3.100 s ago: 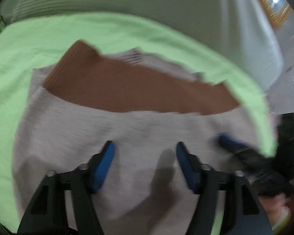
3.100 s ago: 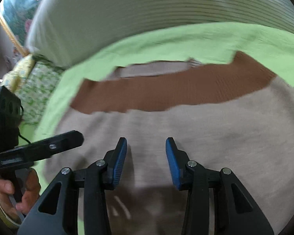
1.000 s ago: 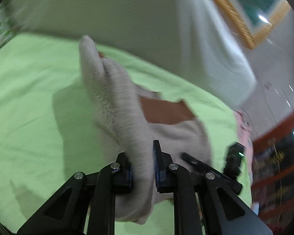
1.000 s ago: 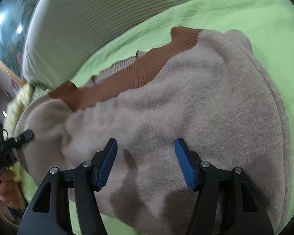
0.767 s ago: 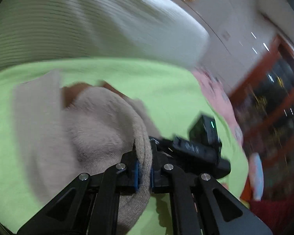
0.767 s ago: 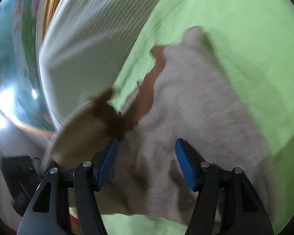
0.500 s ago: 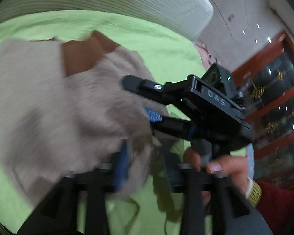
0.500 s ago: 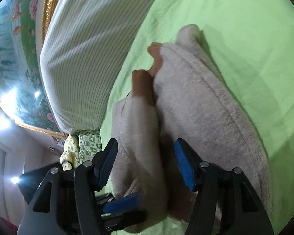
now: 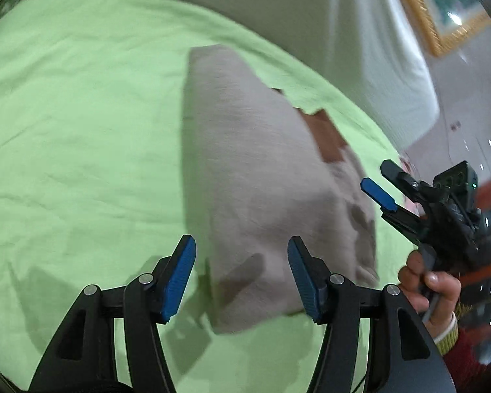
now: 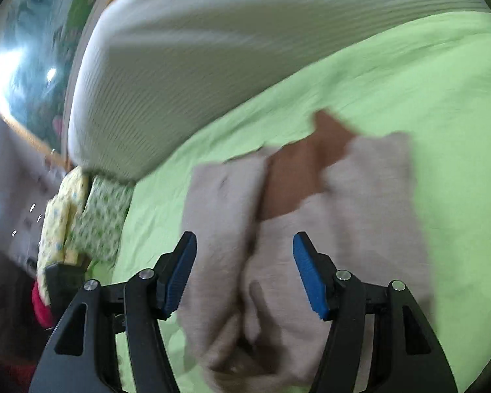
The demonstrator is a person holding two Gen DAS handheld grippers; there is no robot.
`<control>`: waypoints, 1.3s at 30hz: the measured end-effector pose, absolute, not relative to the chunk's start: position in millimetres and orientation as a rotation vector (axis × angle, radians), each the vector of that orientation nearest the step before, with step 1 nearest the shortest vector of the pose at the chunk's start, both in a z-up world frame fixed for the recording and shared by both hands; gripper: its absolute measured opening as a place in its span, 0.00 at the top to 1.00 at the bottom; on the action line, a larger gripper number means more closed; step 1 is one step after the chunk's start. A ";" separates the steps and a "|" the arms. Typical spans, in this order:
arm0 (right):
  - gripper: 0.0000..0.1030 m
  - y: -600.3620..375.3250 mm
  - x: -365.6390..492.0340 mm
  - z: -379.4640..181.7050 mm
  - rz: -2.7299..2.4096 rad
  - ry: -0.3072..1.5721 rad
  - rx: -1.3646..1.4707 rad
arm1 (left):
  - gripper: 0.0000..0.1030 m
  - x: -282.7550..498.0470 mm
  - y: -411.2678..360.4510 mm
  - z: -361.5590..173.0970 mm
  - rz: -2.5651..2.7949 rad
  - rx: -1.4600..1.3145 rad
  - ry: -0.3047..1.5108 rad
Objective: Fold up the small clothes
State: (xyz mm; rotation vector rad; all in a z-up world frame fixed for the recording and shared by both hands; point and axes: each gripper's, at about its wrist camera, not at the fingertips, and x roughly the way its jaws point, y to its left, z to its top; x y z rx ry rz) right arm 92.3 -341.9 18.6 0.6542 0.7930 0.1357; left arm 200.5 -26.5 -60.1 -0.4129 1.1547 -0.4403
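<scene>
A small beige knit garment point(image 9: 255, 177) with a brown ribbed band point(image 9: 327, 137) lies folded lengthwise on the green sheet point(image 9: 81, 131). My left gripper point(image 9: 242, 278) is open and empty, just above the garment's near end. In the right wrist view the same garment point(image 10: 327, 229) lies doubled over, its brown band point(image 10: 304, 170) showing at the far end. My right gripper point(image 10: 245, 278) is open and empty over the garment's near part. The right gripper also shows in the left wrist view point(image 9: 386, 186), at the garment's right edge.
A large white ribbed pillow point(image 10: 245, 49) lies along the far side of the bed. A green and yellow patterned cushion point(image 10: 88, 222) sits at the left edge of the bed. The person's hand point(image 9: 432, 281) holds the right gripper's handle.
My left gripper carried one side of the garment over onto the other, then opened and let it go. The garment now lies folded in half. Both grippers have pulled back.
</scene>
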 end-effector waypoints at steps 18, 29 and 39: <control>0.89 -347.9 108.3 49.2 0.195 0.769 0.552 | 0.23 216.6 -72.5 -64.0 -0.551 -0.453 1.181; 0.66 -392.1 97.8 -14.9 -0.014 0.890 0.624 | 0.23 206.3 -91.1 -94.4 -0.529 -0.382 1.272; 0.43 -389.2 87.1 -7.1 -0.083 0.850 0.585 | 0.23 183.9 -77.9 -105.9 -0.497 -0.427 1.313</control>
